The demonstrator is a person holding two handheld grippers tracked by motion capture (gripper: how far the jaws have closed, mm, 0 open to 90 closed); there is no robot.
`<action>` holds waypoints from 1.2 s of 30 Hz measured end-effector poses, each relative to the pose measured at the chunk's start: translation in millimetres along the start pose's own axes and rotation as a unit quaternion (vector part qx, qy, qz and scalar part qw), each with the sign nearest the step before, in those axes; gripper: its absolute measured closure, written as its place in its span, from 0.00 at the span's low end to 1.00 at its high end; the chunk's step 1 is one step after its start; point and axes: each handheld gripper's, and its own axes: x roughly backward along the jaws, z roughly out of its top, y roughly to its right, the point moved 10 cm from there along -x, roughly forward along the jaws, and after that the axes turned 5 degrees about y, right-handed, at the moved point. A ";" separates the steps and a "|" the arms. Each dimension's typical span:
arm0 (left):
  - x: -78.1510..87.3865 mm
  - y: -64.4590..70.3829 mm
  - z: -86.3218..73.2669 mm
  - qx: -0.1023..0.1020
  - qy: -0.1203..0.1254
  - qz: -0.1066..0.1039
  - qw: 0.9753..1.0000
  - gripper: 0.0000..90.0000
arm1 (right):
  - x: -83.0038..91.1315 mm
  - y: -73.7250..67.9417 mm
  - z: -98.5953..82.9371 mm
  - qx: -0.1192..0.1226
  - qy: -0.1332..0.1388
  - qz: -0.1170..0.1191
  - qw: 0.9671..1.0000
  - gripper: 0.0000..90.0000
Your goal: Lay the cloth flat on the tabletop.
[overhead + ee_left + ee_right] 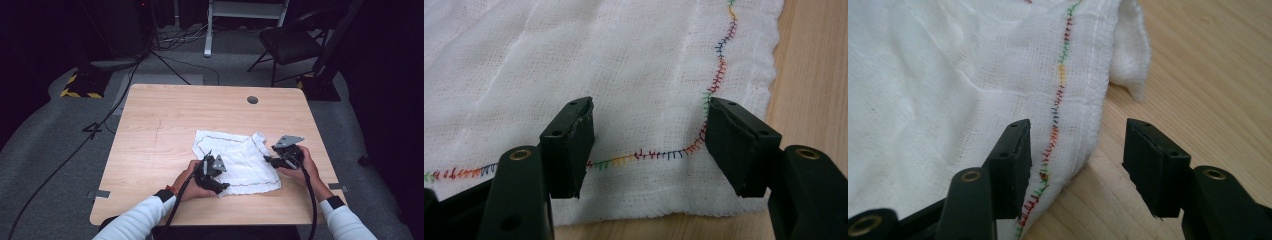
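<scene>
In the high view the jaws of both grippers are too small and too dark to read, and each hand covers part of its tool; the far floor, with a folding chair (287, 42) and loose cables (125, 90), is dim. The white cloth (235, 160) lies spread on the wooden table (165, 125), right of centre and toward the near edge, its far right corner rumpled. The left gripper (212, 175) sits at the cloth's near left corner, the right gripper (280, 156) at its right edge. The left gripper view settles the first state: the left gripper (649, 145) stands wide open over the corner, the multicoloured stitching (659, 154) running between the jaws, nothing clamped; whether the tips touch the fabric cannot be told. The right gripper view shows the right gripper (1075, 165) equally wide, one jaw over the cloth (948, 90) beside the stitched hem, the other over bare wood, the raised edge between them, ungripped. The fold of the corner (1133, 55) and the stitch colours are legible in the gripper views alone.
</scene>
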 end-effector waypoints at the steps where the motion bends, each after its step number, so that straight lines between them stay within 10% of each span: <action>1: 1.0 0.2 -1.2 -0.002 -0.001 0.001 1.000 0.41 | -2.0 -0.7 -2.2 0.002 -0.009 0.001 1.000 0.50; 25: 36.0 13.0 -27.9 0.032 0.008 -0.048 0.998 0.40 | 41.6 -37.4 -39.8 -0.014 -0.051 0.029 0.998 0.46; 36: 35.0 -46.4 4.0 0.047 0.058 0.040 0.996 0.31 | 40.9 -8.7 -12.1 -0.010 0.003 -0.012 1.000 0.51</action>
